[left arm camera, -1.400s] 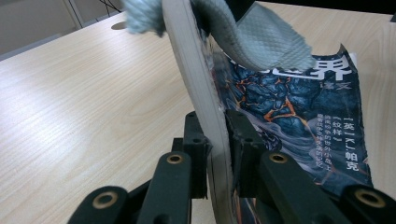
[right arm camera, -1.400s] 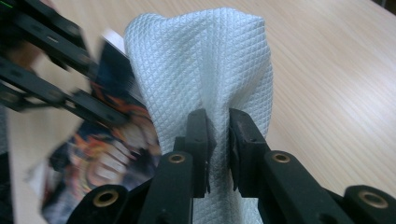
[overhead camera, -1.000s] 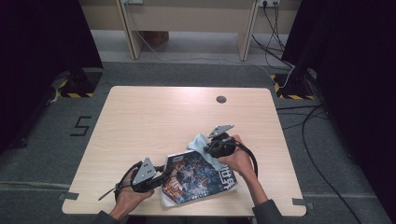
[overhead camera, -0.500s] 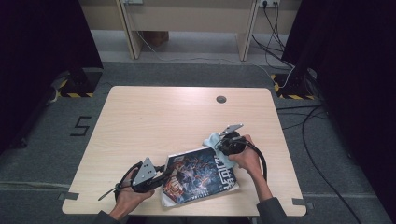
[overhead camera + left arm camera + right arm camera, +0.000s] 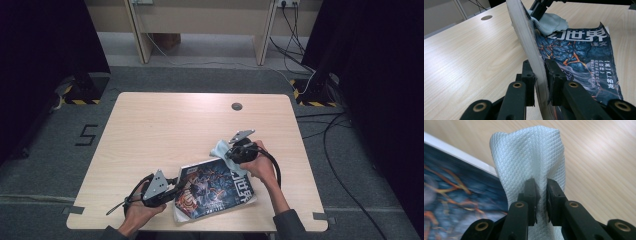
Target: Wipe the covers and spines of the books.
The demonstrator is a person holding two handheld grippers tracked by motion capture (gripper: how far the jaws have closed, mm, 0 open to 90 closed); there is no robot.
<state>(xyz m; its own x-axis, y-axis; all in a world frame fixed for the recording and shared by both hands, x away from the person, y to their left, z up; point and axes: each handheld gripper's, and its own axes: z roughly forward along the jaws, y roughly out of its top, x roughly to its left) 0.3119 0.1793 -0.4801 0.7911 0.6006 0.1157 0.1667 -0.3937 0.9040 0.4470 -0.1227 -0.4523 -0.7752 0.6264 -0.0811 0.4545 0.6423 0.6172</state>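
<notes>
- Thick paperback magazine with a dark blue-and-orange lava cover and white characters (image 5: 216, 187) lies on the pale wooden table (image 5: 165, 130), near the front edge, right of centre.
- Left gripper (image 5: 176, 189) is clamped on the magazine's left edge; in the left gripper view the pads pinch the white page block (image 5: 529, 42), which bows upward between them.
- Light blue textured wiping cloth (image 5: 221, 149) sits at the magazine's far right corner, partly on the cover, partly on the table.
- Right gripper (image 5: 231, 152) is pinched shut on the cloth; in the right gripper view the bunched fabric (image 5: 529, 157) rises between the pads, just beside the magazine's white edge.
- Against a second ago: the right hand (image 5: 260, 162) and the cloth sit a little further toward the far right corner of the cover; the left gripper, left hand (image 5: 140, 210) and magazine have not shifted.
- Magazine's near edge lies close to the table's front edge, at a slight angle to it.
- Wide bare tabletop behind and to the left; a dark round cable hole (image 5: 236, 106) near the far edge, well apart from the work.
- Grey floor with cables (image 5: 330, 130) to the right of the table.
</notes>
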